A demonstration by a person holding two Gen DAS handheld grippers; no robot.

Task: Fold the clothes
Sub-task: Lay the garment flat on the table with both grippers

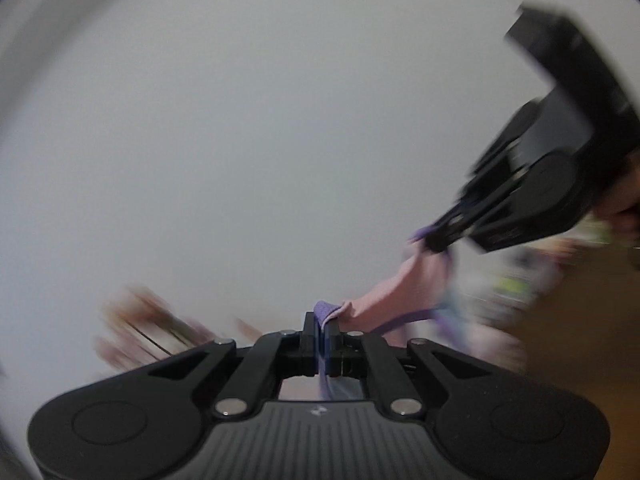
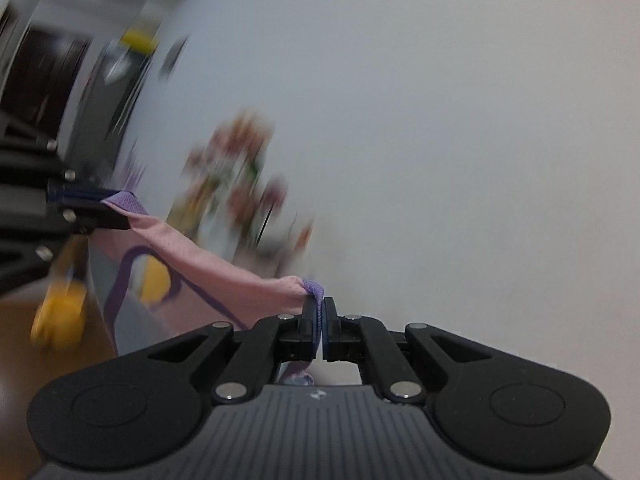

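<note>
- The garment (image 2: 224, 268) is soft pink cloth with a purple, coarsely knitted trim (image 2: 314, 290).
- Both tongs, left (image 1: 323, 334) and right (image 2: 322, 320), look like matt black plastic with shiny metal rivets (image 2: 230, 391).

Home interior: plain white wall (image 2: 440, 120), wood floor (image 1: 580, 320), blurred flower decoration (image 2: 240, 168)

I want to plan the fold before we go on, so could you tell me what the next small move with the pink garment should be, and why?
Probably lower both together toward a flat surface. The left hand-held gripper and right hand-held gripper are each shut on a purple-trimmed edge of the pink garment, which hangs between them in the air, slightly slack. No surface under it shows in these blurred views.
</note>
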